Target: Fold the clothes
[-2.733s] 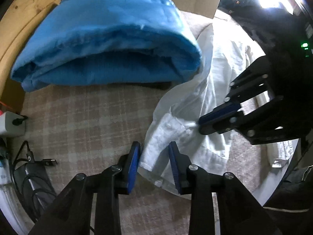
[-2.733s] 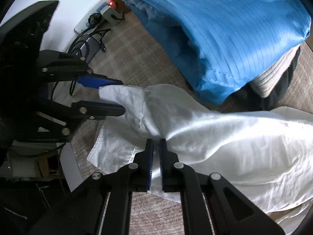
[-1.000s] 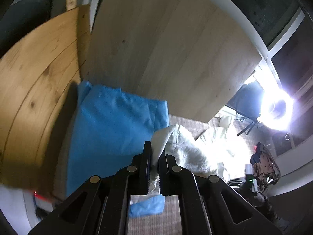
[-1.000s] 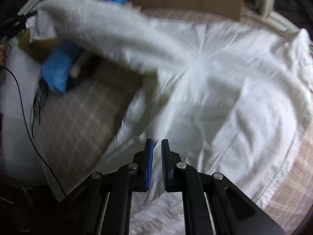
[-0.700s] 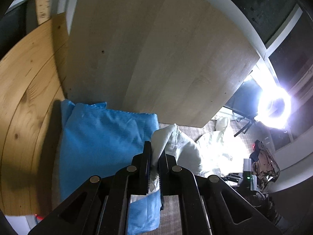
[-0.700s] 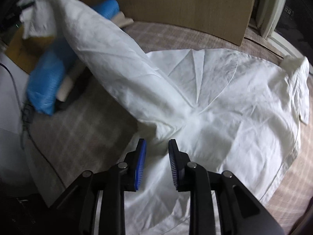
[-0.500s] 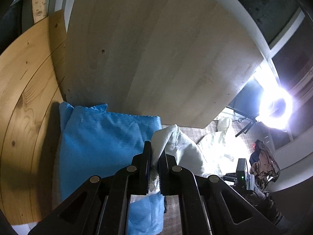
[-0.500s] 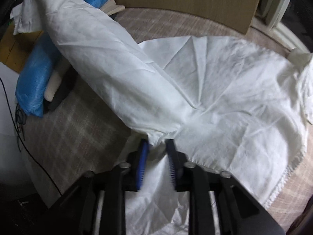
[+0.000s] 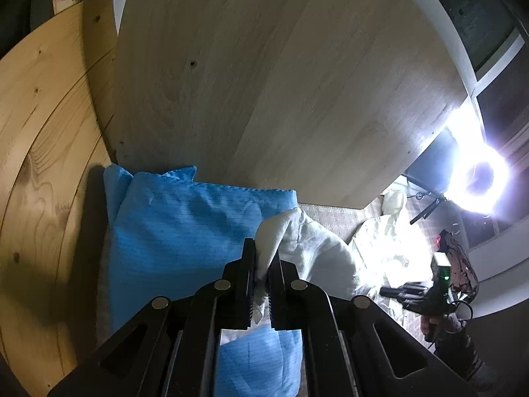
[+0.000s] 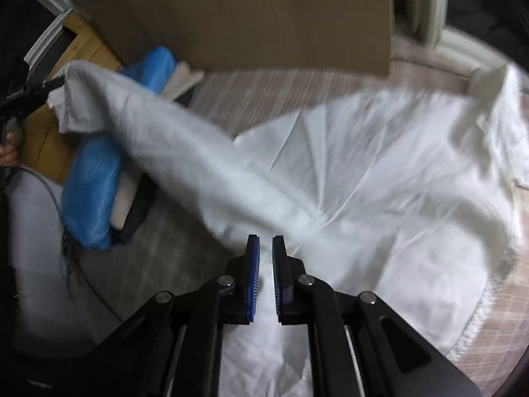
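Since the frame half a second earlier, my right gripper (image 10: 265, 258) had brought its fingers nearer together, leaving a narrow gap over the white shirt (image 10: 380, 178); whether cloth sat between them I could not tell. My left gripper (image 9: 262, 276) had kept its pinch on the sleeve end and hardly shifted.

Left wrist view, left to right: pine boards (image 9: 43, 139) stood at the edge, a pale wooden panel (image 9: 281, 76) leaned behind, and the folded blue garment (image 9: 185, 231) lay below it. My left fingers were nearly shut on a bunch of white cloth, which rose above them and trailed off right toward the shirt body. My right gripper (image 9: 401, 292) showed small and dark at far right, under a bright ring lamp (image 9: 477, 178).

Right wrist view, left to right: my left gripper (image 10: 54, 84) held the sleeve end raised at the far left, above the blue garment (image 10: 92, 182), which topped a small stack of clothes. From there the sleeve (image 10: 172, 145) ran down to my right fingers. Beyond them the shirt body lay spread on the checked cover (image 10: 251, 99), creased in a fan, its hem at right. This view was blurred.
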Available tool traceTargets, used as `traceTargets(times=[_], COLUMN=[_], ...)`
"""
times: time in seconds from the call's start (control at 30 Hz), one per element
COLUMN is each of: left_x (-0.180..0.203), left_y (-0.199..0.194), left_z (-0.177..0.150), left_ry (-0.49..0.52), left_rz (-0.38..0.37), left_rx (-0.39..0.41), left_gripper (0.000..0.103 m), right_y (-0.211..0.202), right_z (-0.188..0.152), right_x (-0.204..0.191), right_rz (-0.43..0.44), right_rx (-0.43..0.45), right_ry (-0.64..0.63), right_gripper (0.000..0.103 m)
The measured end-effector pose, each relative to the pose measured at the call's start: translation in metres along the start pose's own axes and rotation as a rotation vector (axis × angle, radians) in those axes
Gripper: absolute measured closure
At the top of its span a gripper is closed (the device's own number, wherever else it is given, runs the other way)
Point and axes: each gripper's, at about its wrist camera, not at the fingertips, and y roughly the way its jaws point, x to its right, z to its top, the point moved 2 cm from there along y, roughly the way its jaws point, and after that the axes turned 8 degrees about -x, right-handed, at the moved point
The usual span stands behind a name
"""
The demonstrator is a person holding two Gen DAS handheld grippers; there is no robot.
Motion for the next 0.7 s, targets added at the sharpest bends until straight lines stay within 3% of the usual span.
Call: traceTargets(times=[0.13, 0.33, 0.53, 0.7], left_x=[0.013, 0.065, 0.153, 0.258], left_y=[-0.011, -0.042, -0.07, -0.063], left_z=[-0.015, -0.069, -0.132, -0.196], left_ry=[0.028, 0.124, 0.261, 0.368], left_rz=[-0.006, -0.035, -0.08, -0.126], left_rx=[-0.007, -0.021, -0.011, -0.02], left_gripper=[0.098, 0.098, 0.097, 0.097], right_y=[0.041, 0.023, 0.005, 0.012], right_z=[0.017, 0.008, 0.0, 0.013], right_x=[-0.001, 0.008, 0.018, 0.044], right_rz=[-0.031, 0.055, 0.139, 0.122], right_rx=[-0.037, -0.019, -0.002, -0.056], right_ry=[0.053, 0.066, 0.08, 0.077], right_gripper=[0.094, 0.092, 0.091, 0.091])
